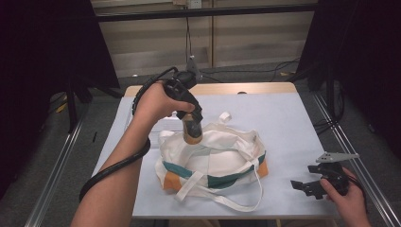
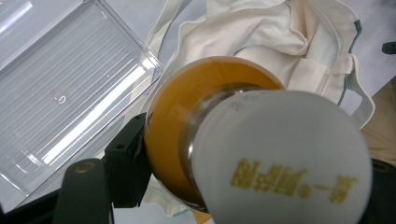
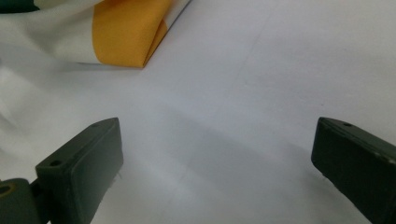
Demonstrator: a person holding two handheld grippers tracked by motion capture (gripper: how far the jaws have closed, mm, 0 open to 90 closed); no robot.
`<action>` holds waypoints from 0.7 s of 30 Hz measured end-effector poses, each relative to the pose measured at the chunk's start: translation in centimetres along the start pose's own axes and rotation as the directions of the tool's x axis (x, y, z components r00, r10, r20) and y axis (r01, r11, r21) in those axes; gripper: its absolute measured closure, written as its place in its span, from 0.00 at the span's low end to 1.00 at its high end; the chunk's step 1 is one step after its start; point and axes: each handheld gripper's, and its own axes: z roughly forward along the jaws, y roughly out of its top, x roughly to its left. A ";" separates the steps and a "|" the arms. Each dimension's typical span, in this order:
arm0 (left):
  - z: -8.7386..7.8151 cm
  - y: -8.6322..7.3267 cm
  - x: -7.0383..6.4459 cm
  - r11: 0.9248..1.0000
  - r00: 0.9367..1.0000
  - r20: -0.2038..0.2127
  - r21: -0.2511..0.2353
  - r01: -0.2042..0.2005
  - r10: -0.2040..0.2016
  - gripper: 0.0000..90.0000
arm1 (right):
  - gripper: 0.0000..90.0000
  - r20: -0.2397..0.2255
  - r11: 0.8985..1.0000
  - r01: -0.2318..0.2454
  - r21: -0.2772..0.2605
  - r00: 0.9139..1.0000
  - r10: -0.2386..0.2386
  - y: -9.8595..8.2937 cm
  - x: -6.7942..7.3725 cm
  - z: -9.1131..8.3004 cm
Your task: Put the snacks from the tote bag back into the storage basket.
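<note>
A bottle point(image 1: 192, 131) of orange drink with a white cap point(image 2: 280, 154) hangs cap-up just over the mouth of a cream canvas tote bag point(image 1: 213, 161). My left gripper point(image 1: 191, 118) is shut on the bottle's upper part, and in the left gripper view the bottle point(image 2: 173, 130) sits between the black jaws above the bag's opening point(image 2: 261, 28). The bag lies flat mid-table, with green and orange bands and loose straps. Near the table's front right, my right gripper point(image 1: 305, 178) rests low and open, its jaws point(image 3: 217, 172) wide apart over bare cloth beside the bag's orange corner point(image 3: 126, 32).
A clear ribbed plastic tray point(image 2: 60, 93) lies on the table just left of the bag, under my left hand. The table cover point(image 1: 283, 118) is pale and flat. Dark curtains and metal rails flank the table on both sides.
</note>
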 end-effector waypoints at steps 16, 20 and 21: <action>0.1 0.5 0.8 1.000 1.000 -0.016 -0.002 0.001 -0.001 0.33 | 0.02 0.000 1.000 0.001 0.001 1.000 -0.001 0.0 0.0 0.0; 0.0 0.6 1.0 1.000 1.000 -0.017 -0.006 0.006 -0.006 0.33 | 0.02 -0.001 1.000 0.001 0.001 1.000 -0.001 0.0 0.0 0.0; -0.1 0.6 1.0 1.000 1.000 -0.014 -0.007 0.004 -0.005 0.33 | 0.02 -0.001 1.000 0.001 0.001 1.000 -0.001 0.0 0.0 0.0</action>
